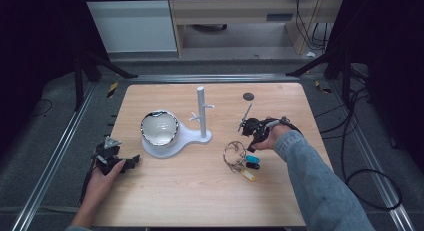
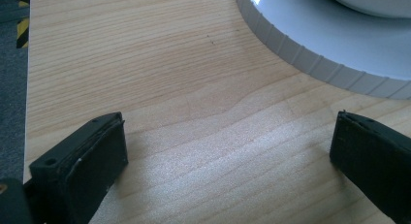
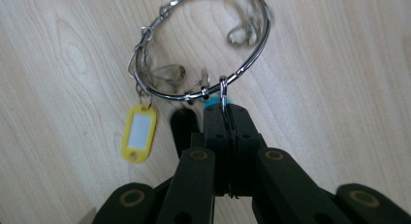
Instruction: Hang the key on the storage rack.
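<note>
Nearest, along the table's [image 1: 200,201] front edge, pale wood grain runs bare between the person's two forearms. The left hand [image 1: 100,178] rests at the near left corner, holding the left gripper [image 1: 131,162] low over the wood; in the left gripper view its jaws stand wide apart with nothing but grain between them, and the ribbed edge of the white stand base [image 2: 310,64] curves just beyond.

Right of centre, a grey sleeve [image 1: 320,186] reaches in to the right gripper [image 1: 251,150], which points back toward the person. In the right gripper view its jaws are pressed together on a blue tag [image 3: 213,104] that hangs by a small clip from the key ring [image 3: 203,90]. That ring is a thin, shiny metal hoop lying on the wood just in front of the jaws, strung with several small clips. A yellow tag [image 3: 139,133] with a white window lies flat beside it, and a black tag [image 1: 253,165] shows in the high view between the blue and the yellow.

Further back, mid-table, the stand base carries a glossy bowl [image 1: 159,128] and an upright white post [image 1: 201,111] with short pegs. A small dark disc [image 1: 248,96] lies near the far edge.

Beyond the table are dark carpet, metal rails at both sides, loose black cables at the right, and pale cabinets against the back.
</note>
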`<state>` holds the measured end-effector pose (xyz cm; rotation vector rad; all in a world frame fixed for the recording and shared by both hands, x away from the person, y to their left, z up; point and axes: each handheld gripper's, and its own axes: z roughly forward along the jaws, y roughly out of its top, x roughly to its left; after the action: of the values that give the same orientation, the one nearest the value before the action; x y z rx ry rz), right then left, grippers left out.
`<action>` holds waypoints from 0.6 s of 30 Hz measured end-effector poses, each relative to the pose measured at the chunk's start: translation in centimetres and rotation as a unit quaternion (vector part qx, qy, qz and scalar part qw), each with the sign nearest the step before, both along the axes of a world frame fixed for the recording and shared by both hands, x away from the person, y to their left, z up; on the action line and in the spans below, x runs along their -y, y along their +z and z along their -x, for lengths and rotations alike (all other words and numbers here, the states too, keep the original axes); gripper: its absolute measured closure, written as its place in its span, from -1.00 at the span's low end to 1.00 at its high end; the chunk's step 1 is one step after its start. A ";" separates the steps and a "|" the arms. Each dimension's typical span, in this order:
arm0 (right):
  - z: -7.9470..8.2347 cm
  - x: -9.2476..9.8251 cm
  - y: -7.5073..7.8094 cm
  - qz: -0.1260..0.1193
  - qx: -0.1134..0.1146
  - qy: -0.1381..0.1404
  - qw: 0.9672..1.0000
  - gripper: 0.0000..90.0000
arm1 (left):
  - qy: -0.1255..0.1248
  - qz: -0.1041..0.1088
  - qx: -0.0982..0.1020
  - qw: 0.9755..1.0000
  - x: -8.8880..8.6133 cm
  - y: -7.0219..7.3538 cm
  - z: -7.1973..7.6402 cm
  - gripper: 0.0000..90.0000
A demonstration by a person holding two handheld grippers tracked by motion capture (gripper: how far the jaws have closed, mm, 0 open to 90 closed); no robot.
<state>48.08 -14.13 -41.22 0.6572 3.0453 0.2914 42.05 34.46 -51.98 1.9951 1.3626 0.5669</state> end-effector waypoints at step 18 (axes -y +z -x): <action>-0.1 -1.6 4.1 0.003 0.007 0.019 1.000 0.97 | 0.000 0.001 0.000 1.000 0.0 0.0 0.0 -1.00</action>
<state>48.14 -12.50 -37.12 0.5961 3.0467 0.2872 42.02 34.47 -51.98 1.9943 1.3615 0.5659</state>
